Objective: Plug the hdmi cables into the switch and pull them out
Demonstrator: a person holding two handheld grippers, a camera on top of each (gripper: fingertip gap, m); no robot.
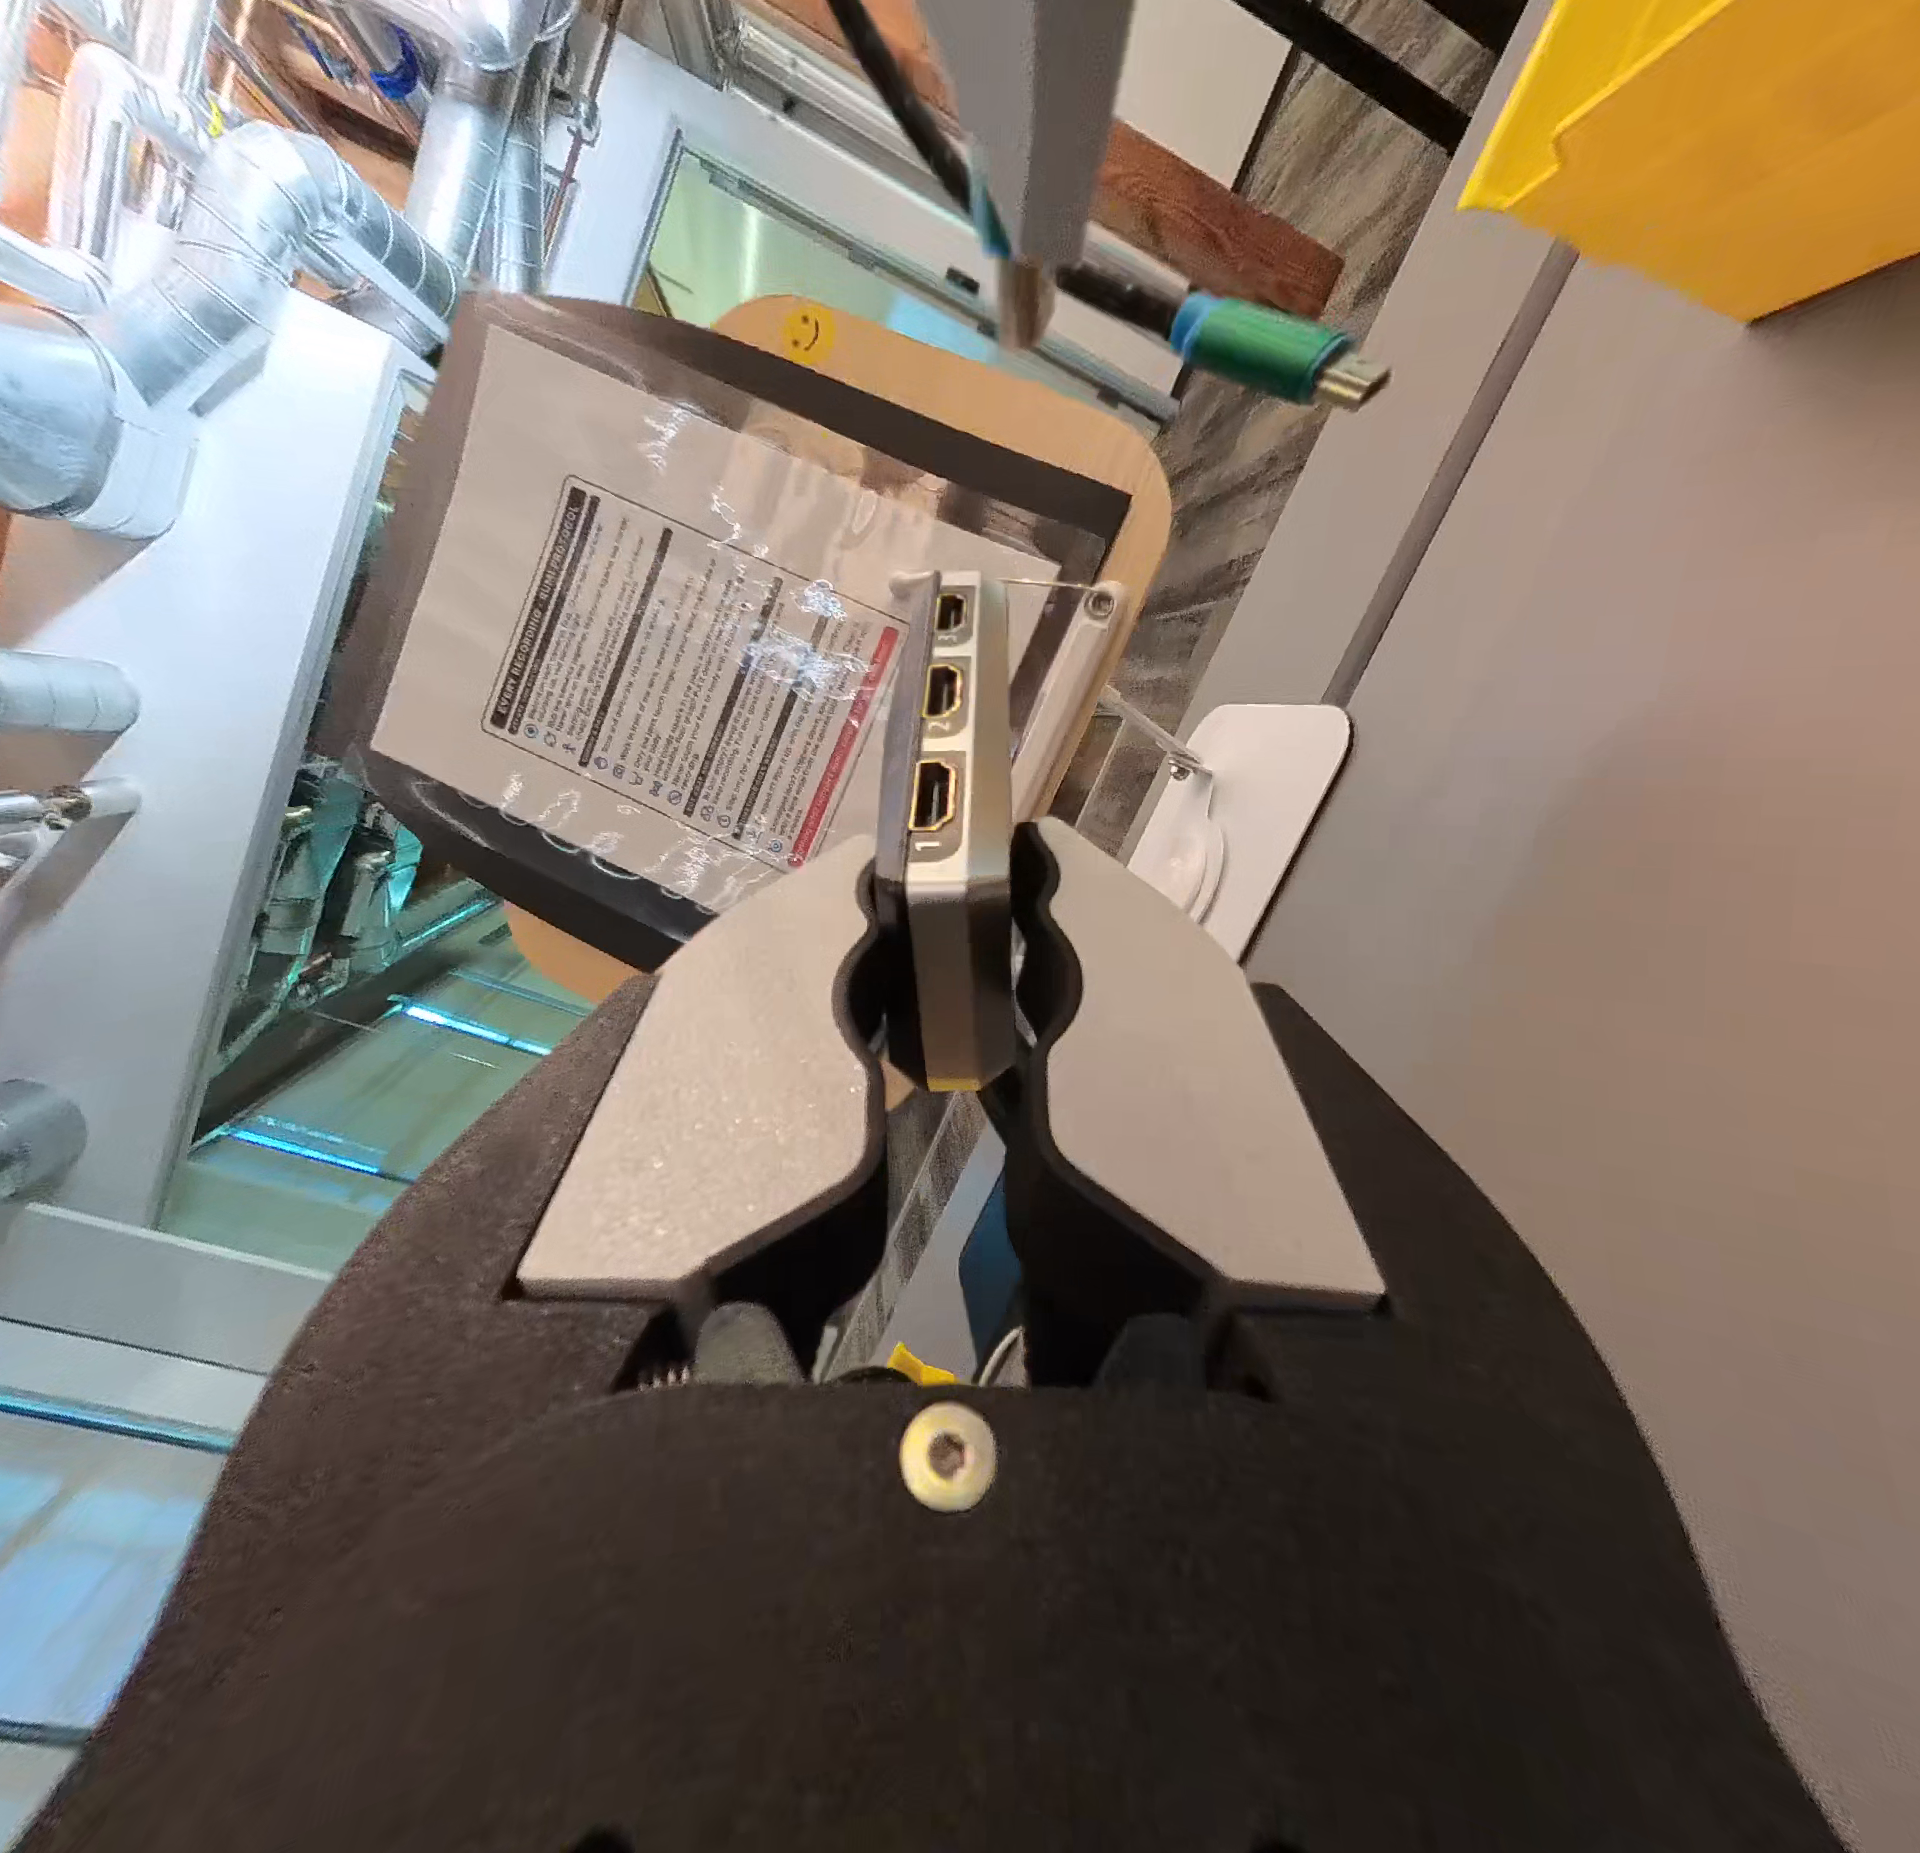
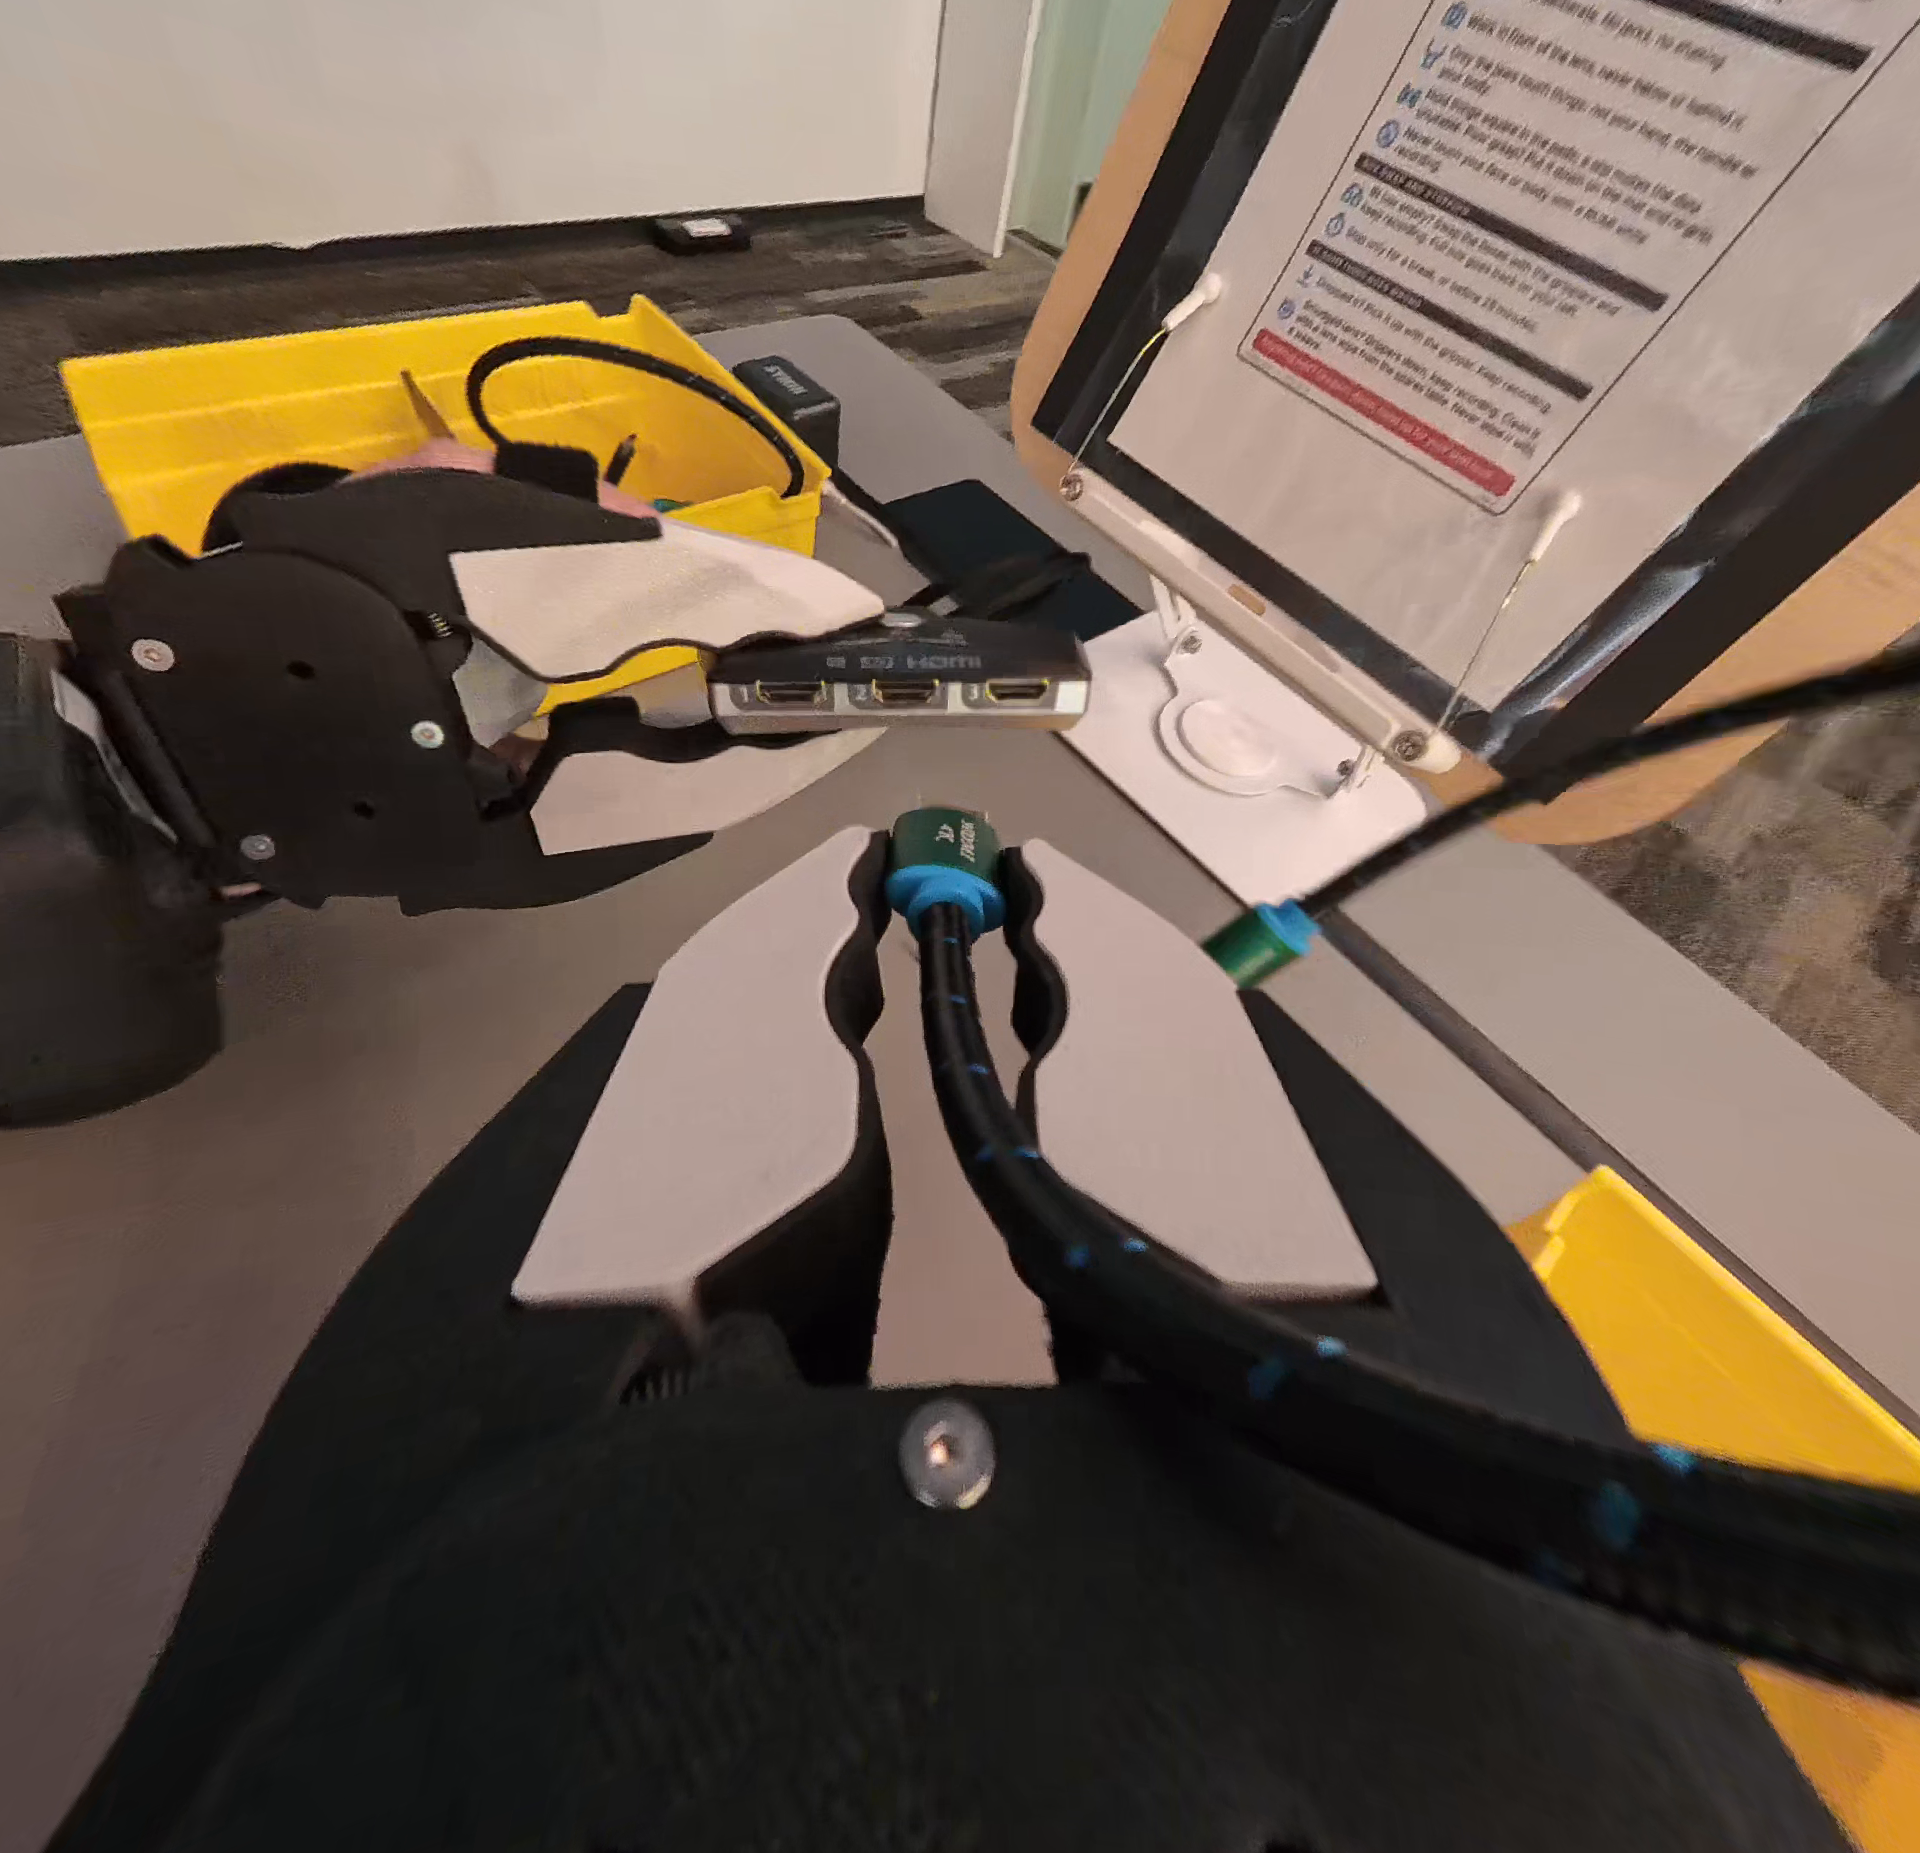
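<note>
1. Three empty ports are seen on the front edge of the HDMI switch [image 2: 902, 683], which is pinched at its end by the left gripper [image 1: 943, 868] and held clear of the grey table [image 2: 312, 1076].
2. In the right wrist view the switch sits at 12 o'clock, with the left gripper reaching in from 9 o'clock.
3. The green HDMI plug [image 2: 943, 847] is clamped by the right gripper [image 2: 945, 858], fingers pressed onto its body just ahead of the blue collar. The plug tip is aimed at the port row, near but apart from it.
4. The black braided cable [image 2: 1195, 1273] is routed back between the fingers and exits at 4 o'clock.
5. A second green plug [image 2: 1252, 946] is seen at 2 o'clock, hanging free on its own cable.
6. In the left wrist view the held plug [image 1: 1273, 349] is at 1 o'clock, well apart from the switch.
7. Yellow bins [image 2: 343, 401] are noted at 10 and 5 o'clock; a framed sheet on a white stand [image 2: 1195, 723] at 1 o'clock.
</note>
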